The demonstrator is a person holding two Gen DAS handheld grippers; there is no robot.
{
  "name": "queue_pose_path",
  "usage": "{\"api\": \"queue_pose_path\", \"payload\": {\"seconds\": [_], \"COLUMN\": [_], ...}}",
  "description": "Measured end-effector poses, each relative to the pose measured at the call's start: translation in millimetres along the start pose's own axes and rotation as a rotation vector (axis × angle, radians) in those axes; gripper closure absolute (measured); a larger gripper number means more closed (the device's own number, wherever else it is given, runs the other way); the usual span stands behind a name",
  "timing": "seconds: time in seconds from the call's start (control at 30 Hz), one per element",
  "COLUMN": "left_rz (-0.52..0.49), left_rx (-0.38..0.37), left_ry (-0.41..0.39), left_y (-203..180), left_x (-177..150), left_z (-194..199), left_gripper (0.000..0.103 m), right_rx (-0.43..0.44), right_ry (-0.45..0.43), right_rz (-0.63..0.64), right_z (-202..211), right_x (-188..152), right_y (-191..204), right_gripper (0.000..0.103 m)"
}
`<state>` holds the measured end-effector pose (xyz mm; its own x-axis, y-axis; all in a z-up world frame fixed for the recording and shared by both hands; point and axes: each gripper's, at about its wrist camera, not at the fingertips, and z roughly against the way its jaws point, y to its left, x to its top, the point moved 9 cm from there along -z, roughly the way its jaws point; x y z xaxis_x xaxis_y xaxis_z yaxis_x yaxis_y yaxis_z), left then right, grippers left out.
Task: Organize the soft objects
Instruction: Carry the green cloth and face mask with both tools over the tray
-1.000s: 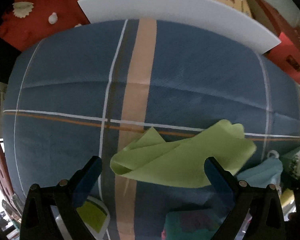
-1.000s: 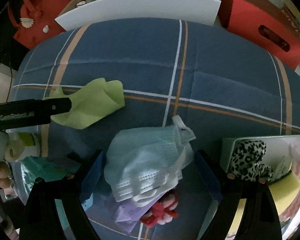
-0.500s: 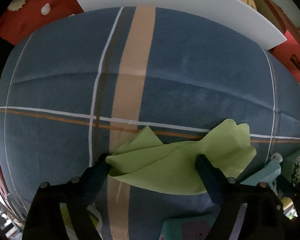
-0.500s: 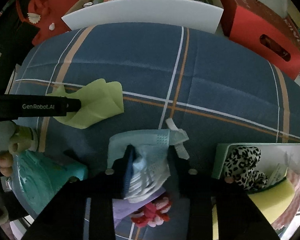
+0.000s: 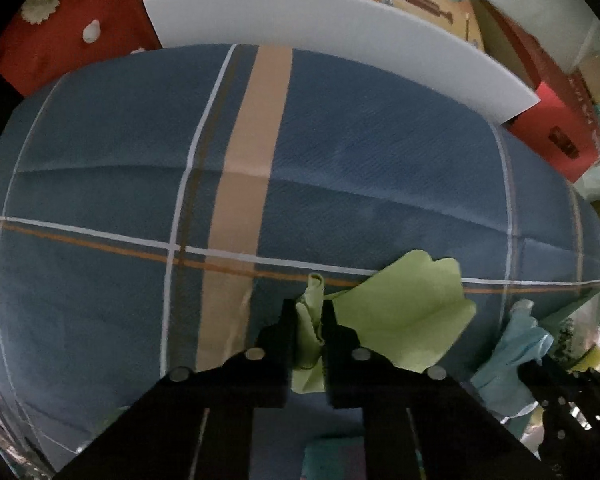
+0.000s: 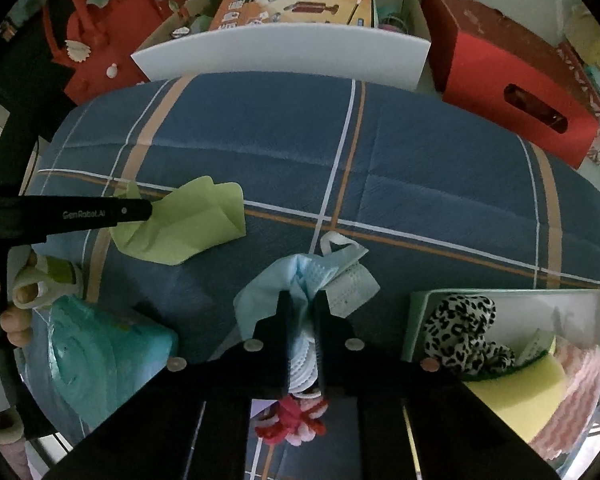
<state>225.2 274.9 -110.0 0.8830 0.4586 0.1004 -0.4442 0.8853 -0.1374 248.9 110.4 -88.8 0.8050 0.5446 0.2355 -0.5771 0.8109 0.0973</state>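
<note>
Left gripper: jaws drawn together on a bunched fold of the green cloth, the rest of which fans out to the right over the bedcover, its long axis running left to right across the gripper's line. Right gripper: jaws pinched on the pale blue face masks, a crumpled stack with one ear loop sticking up at the far side; the bulk sits directly ahead of the fingers and partly between them. Governing relation, as judged: the white bin lies to the right of the right gripper, near it and well apart from the left one, so the right hand is the nearer for a deposit (the cloth would have to cross the masks' position to get there). Bin contents: leopard-print plush, yellow sponge, pink striped cloth. Below the right gripper: a red-and-pink knitted piece. To its left: a teal wrapped pack, beside the fingers of the person's hand. Surface: blue plaid quilt, soft, creased, likely to give under pressure. Beyond: white foam board, red box, red bag, orange printed carton.
</note>
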Motion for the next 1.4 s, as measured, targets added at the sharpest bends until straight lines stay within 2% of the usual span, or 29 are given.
{"api": "queue_pose_path", "payload": {"seconds": [0.13,0.33,0.47,0.67,0.8,0.87,0.93,1.03,1.17,1.4], "left_rz": [-0.001,-0.003,-0.007,-0.021,-0.040,-0.040,-0.032,-0.021,-0.027,-0.125], "left_rx": [-0.018,-0.063,-0.067,-0.086,-0.150,-0.213,-0.238,-0.177,-0.221,-0.326], "left_ry": [-0.036,-0.127,-0.180,-0.286,-0.379,-0.424,-0.456,-0.521,-0.568,-0.547], "left_y": [-1.6,-2.6,-8.3,-15.9,-31.1,-43.4,-49.8,-57.3,-77.5,-145.1], "left_x": [-3.5,-13.1,-7.0,-23.5,-41.3,-58.8,-73.6,-95.3,-118.9,-141.5], "left_z": [11.3,56.8,87.0,136.5,170.5,186.7,196.8,206.2,208.8,196.8], "left_gripper": [0.094,0.094,0.094,0.094,0.094,0.094,0.094,0.094,0.094,0.094], "right_rx": [0.008,0.008,0.011,0.010,-0.009,-0.027,-0.024,-0.030,-0.069,-0.158], "right_ry": [-0.024,-0.077,-0.140,-0.255,-0.338,-0.373,-0.405,-0.453,-0.489,-0.495], "right_rz": [-0.006,-0.023,-0.053,-0.105,-0.145,-0.175,-0.218,-0.306,-0.416,-0.577], "right_z": [12.6,43.0,70.2,111.9,136.4,145.1,152.1,161.9,169.0,172.7], "right_x": [-3.0,-3.1,-6.5,-26.3,-43.8,-52.7,-62.4,-78.6,-101.3,-136.2], "right_y": [-1.1,-2.9,-6.3,-6.7,-7.6,-9.6,-13.7,-28.6,-57.3,-127.1], "right_gripper": [0.094,0.094,0.094,0.094,0.094,0.094,0.094,0.094,0.094,0.094]}}
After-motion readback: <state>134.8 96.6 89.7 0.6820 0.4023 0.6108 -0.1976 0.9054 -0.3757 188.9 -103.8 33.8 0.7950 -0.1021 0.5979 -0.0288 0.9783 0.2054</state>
